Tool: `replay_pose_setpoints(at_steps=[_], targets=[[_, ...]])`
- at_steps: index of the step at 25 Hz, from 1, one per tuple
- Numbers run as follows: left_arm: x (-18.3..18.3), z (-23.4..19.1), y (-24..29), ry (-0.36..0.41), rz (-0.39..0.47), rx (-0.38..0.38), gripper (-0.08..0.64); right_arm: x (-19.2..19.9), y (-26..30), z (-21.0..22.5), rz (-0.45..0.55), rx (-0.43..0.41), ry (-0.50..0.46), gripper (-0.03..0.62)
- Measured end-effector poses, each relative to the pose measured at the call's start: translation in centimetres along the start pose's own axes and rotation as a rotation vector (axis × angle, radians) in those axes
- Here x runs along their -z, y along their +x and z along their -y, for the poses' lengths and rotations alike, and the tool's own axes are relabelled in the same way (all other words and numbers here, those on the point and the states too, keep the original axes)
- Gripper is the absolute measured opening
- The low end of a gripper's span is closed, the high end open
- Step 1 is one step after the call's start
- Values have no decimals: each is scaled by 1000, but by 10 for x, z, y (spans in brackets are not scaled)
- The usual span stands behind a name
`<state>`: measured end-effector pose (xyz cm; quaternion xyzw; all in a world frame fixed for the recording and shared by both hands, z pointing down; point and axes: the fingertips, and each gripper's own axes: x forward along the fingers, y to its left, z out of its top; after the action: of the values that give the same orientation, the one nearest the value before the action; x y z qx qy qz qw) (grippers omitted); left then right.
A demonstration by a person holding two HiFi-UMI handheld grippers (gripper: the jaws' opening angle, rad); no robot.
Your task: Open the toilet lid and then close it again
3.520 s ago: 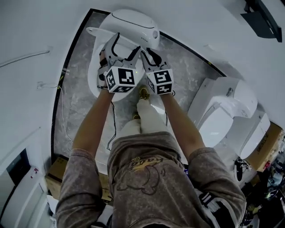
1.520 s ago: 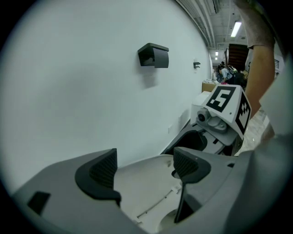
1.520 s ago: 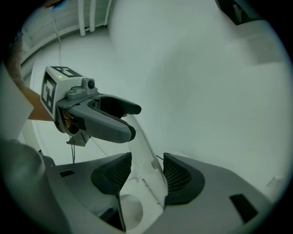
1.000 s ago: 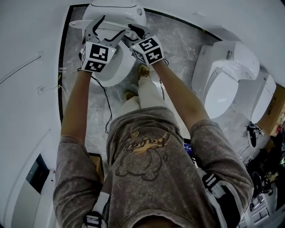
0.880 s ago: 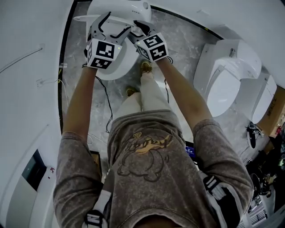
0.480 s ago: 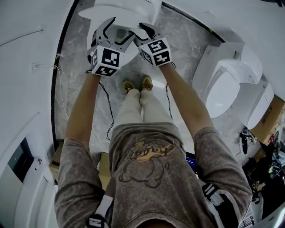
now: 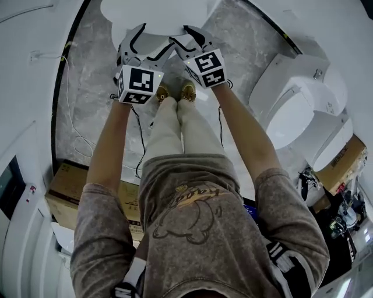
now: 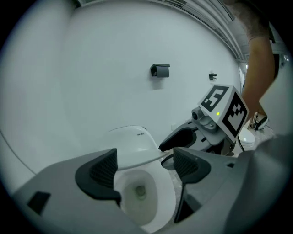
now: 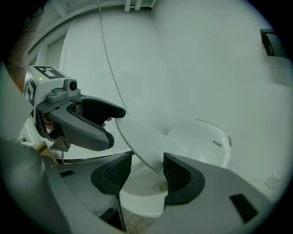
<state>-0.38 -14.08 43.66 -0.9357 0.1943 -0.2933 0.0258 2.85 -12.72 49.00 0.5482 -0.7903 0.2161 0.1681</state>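
The white toilet lid (image 7: 157, 14) hangs partly lowered over the open bowl (image 8: 142, 196). In the head view both grippers reach side by side to its front edge. In the right gripper view the lid (image 9: 142, 137) slants down between the jaws of my right gripper (image 9: 147, 171). It lies against one pad, with a gap at the other, so the jaws are open. My left gripper (image 8: 144, 167) is open wide, with the lid's edge (image 8: 132, 146) showing between its pads; I cannot tell whether it touches. The grippers stand close together: left gripper (image 7: 152, 39), right gripper (image 7: 178, 34).
The person's shoes (image 7: 175, 92) stand on the marble floor just before the bowl. A second toilet (image 7: 291, 110) stands at the right. A cardboard box (image 7: 64, 192) sits at the left. A cable (image 7: 67, 116) trails over the floor. A dark box (image 8: 160, 70) hangs on the wall.
Both grippers have come down and back toward the person. The lid, upright against the tank before, has come down with them over the bowl.
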Motion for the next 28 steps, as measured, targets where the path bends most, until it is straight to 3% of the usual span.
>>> replay_pose_setpoints(at_steps=[12, 22, 28], targets=[[126, 29, -9, -189, -88, -72, 387, 92, 28, -55, -117, -105, -113, 229], [219, 42, 11, -311, -170, -61, 387, 158, 61, -71, -181, -177, -96, 227], [270, 54, 29, -331, -243, -32, 387, 194, 80, -72, -233, -186, -80, 224]])
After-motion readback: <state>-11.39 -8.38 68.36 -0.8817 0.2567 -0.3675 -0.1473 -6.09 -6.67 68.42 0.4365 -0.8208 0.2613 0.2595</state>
